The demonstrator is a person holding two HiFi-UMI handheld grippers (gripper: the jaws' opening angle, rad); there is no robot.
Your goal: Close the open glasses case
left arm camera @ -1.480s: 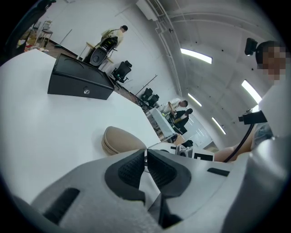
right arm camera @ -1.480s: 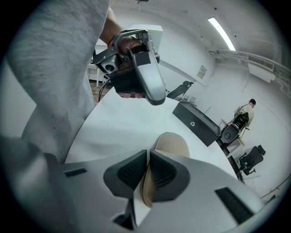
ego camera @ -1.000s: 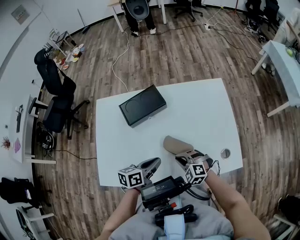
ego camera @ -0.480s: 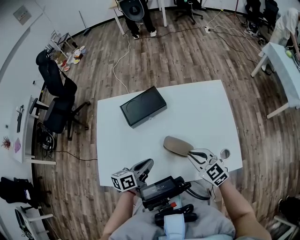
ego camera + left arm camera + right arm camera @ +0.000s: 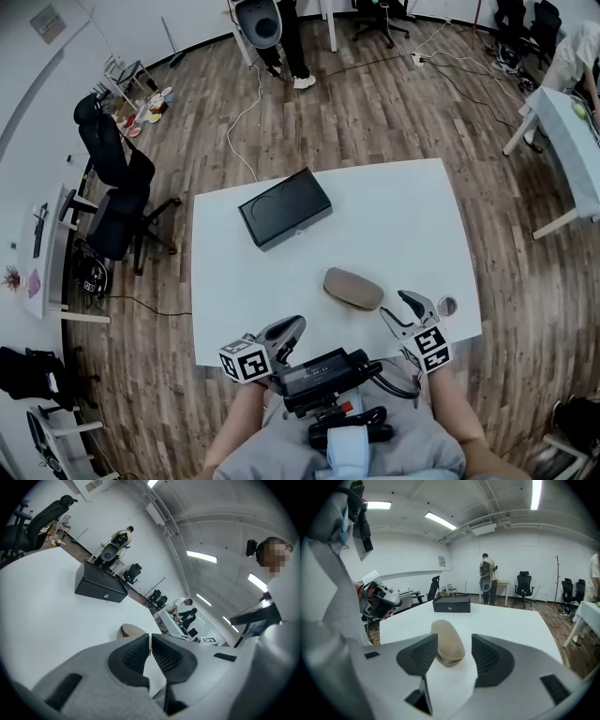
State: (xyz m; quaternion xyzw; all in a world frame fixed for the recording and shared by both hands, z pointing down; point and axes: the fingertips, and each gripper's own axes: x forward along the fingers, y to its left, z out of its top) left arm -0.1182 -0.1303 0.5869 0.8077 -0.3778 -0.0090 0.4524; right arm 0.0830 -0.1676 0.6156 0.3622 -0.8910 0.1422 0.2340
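The tan glasses case (image 5: pixel 353 288) lies closed and flat on the white table (image 5: pixel 394 216), near its front edge. My right gripper (image 5: pixel 398 311) hovers just to the right of it and nearer me. Its jaws have just been opening and now stand open, with nothing pressed between them. In the right gripper view the case (image 5: pixel 447 644) rests on the table just beyond the pads, apart from my right gripper (image 5: pixel 454 654). My left gripper (image 5: pixel 286 330) is shut at the table's front edge, left of the case. In the left gripper view the pads of my left gripper (image 5: pixel 151 649) meet, and the case (image 5: pixel 133 631) peeks out behind them.
A black box (image 5: pixel 285 210) sits on the far left part of the table, also in the left gripper view as the black box (image 5: pixel 100 583). A round cable hole (image 5: pixel 447 306) is near the table's right front corner. Office chairs and people stand on the wooden floor around.
The case's raised lid has come down and the case now lies shut. My right gripper let go, rolled, opened and drew back toward me and to the right. The left gripper barely shifted.
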